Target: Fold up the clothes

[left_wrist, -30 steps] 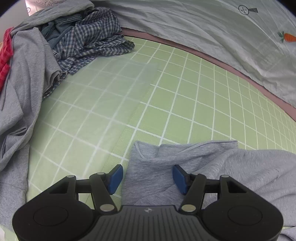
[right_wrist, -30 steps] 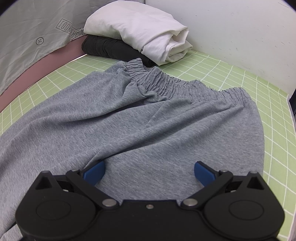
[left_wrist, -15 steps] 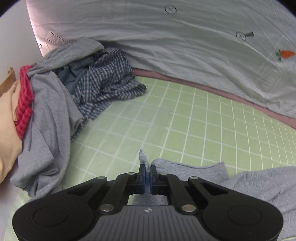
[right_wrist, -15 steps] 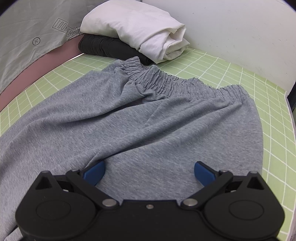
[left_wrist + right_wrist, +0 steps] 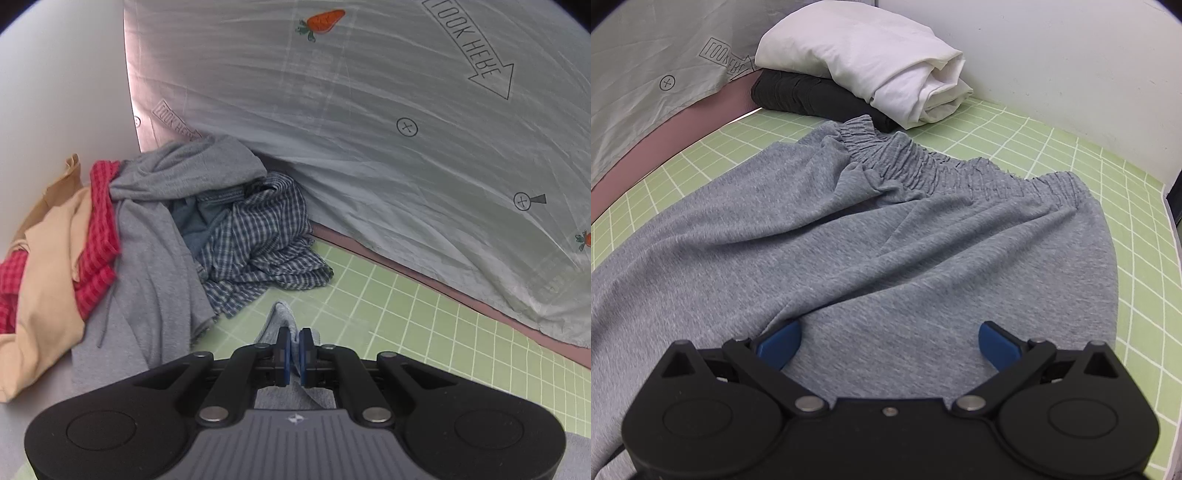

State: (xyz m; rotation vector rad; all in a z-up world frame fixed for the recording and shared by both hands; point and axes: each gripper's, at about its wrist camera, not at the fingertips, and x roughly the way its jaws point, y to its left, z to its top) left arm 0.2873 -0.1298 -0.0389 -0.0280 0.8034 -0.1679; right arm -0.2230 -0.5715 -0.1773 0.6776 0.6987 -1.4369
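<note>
Pinching a bunched hem of the grey pants [image 5: 282,315], the left claw [image 5: 294,354] has its blue pads pressed on the cloth, though the jaws are easing open a touch, and a small tuft of fabric pokes up beyond the tips toward 12 o'clock. In this left wrist view an unfolded heap sits from 9 to 11 o'clock: a checked shirt [image 5: 258,247], a grey top [image 5: 155,258], a red checked piece [image 5: 98,236] and a tan garment [image 5: 40,280]; the printed sheet [image 5: 369,147] hangs behind from 12 to 3 o'clock, and bare green grid mat [image 5: 424,317] lies open at 3 o'clock. In the right wrist view, the right claw [image 5: 888,341] stands wide open, holding nothing, its pads resting just over the pants' seat, which spreads across the mat with the gathered waistband [image 5: 923,166] at 12 o'clock. A folded white item [image 5: 871,62] lies on a folded black one [image 5: 809,96] at 11 o'clock, touching the waistband. The knit looks light, soft and limp, likely to sag and slip, so hems and waistband seem the surest holds. Free mat at 2 to 4 o'clock gives room; the stack crowds the far edge.
</note>
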